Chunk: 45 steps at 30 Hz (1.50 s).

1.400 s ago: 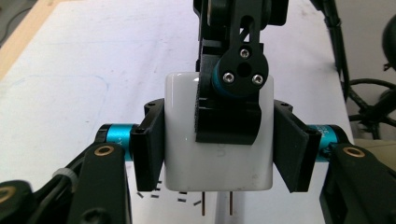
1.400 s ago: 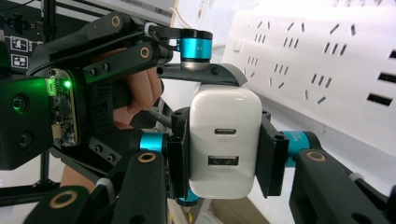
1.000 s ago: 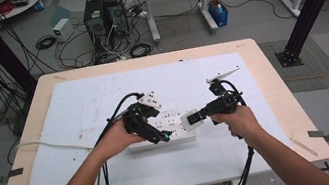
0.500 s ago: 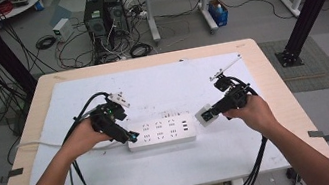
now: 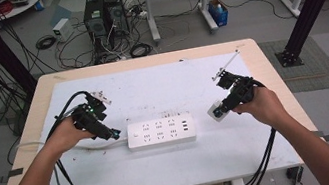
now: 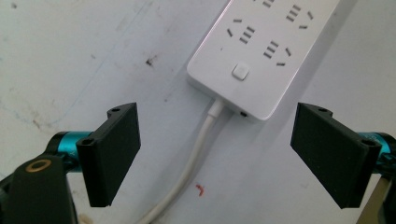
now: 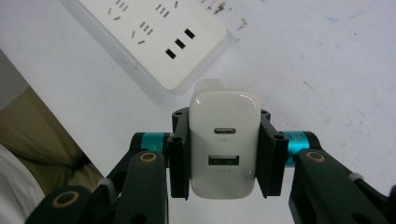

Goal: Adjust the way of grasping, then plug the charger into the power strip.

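One white rectangular plastic power strip on white surface | left tool released, beside its cord end | right tool clamps white USB charger block.

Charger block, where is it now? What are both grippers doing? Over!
Left gripper open, over the power strip's cord end. Right gripper shut on the white charger, off the strip's USB end. Nothing in the way.

Power strip lies mid-counter, its cord running off left. Left tool sits just beside the strip's left end — jaws wide, straddling the cord. Right tool hangs off the strip's right end, clamped round a charger — apart from the strip.
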Available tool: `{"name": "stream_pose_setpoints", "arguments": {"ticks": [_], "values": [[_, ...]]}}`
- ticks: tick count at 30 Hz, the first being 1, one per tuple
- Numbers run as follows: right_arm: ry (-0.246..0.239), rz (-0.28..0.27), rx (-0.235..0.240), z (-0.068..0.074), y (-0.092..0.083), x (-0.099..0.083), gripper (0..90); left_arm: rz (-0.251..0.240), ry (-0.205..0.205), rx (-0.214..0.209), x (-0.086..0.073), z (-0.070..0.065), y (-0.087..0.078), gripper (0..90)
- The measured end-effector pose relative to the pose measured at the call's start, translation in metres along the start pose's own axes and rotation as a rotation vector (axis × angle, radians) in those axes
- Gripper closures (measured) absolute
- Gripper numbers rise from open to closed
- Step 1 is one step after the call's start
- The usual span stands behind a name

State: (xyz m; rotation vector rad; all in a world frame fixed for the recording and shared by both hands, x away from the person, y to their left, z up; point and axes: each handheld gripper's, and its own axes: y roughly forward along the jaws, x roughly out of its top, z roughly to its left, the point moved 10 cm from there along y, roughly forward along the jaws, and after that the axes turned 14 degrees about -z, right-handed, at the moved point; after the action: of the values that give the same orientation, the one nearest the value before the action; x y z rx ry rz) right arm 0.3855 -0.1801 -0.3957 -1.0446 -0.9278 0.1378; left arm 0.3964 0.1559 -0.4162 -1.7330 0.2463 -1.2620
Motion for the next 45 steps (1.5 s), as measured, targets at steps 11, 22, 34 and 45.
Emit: {"name": "stream_pose_setpoints", "arguments": {"ticks": [11,22,34,45], "values": [[-0.068,0.039,-0.056,-0.018,-0.012,-0.005,62.4,-0.015,-0.085,0.063,-0.010,0.013,-0.014,16.0],[-0.125,0.061,-0.112,-0.032,-0.022,-0.011,62.4,-0.008,-0.072,0.094,-0.020,0.017,-0.021,16.0],[-0.184,0.088,-0.127,-0.026,-0.022,-0.012,62.3,-0.001,-0.030,0.069,-0.024,0.013,-0.021,16.0],[-0.340,0.094,-0.075,0.003,-0.009,0.019,62.3,0.042,0.059,0.030,-0.034,0.010,-0.016,16.1]]}}
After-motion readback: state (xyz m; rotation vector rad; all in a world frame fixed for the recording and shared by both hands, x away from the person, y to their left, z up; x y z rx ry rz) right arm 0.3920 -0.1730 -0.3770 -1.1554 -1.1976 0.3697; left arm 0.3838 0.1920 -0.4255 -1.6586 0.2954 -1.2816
